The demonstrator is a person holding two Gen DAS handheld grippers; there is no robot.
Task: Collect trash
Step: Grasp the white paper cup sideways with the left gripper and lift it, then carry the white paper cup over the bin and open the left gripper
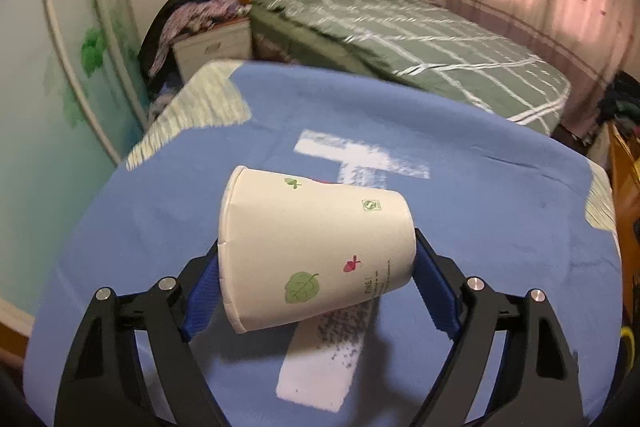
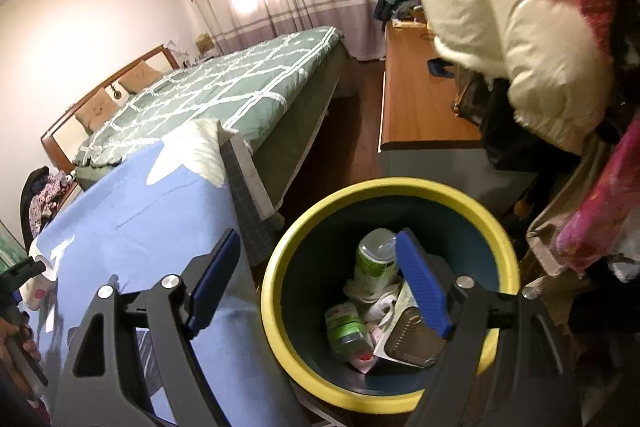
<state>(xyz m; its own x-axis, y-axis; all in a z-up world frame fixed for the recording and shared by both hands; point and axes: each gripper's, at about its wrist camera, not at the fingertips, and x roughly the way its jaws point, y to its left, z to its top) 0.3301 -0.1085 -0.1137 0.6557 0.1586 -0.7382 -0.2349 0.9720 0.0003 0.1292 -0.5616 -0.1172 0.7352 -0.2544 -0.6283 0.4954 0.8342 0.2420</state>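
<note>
Paper cup (image 1: 316, 251), white with small green leaf and red acorn prints, lies on its side between the two blue pads of the left claw (image 1: 316, 281), above the blue cloth-covered table (image 1: 500, 227). Its long axis runs across the claw's span: the wide rolled rim sits toward the left pad and the narrower base toward the right pad. Both pads look to be against the cup at its two ends, so the left claw seems to have hold of it at a fairly wide spread, though the contact on the rim side is partly hidden behind the cup. The right claw (image 2: 320, 281) hangs wide apart and empty, one pad over the table edge and the other over the round bin with the yellow rim (image 2: 452, 193), which already holds bottles and wrappers. As I judge it, the coming move turns on this: the bin lies directly under the right claw, well off from the left one, so the cup must travel across toward that side before release.
</note>
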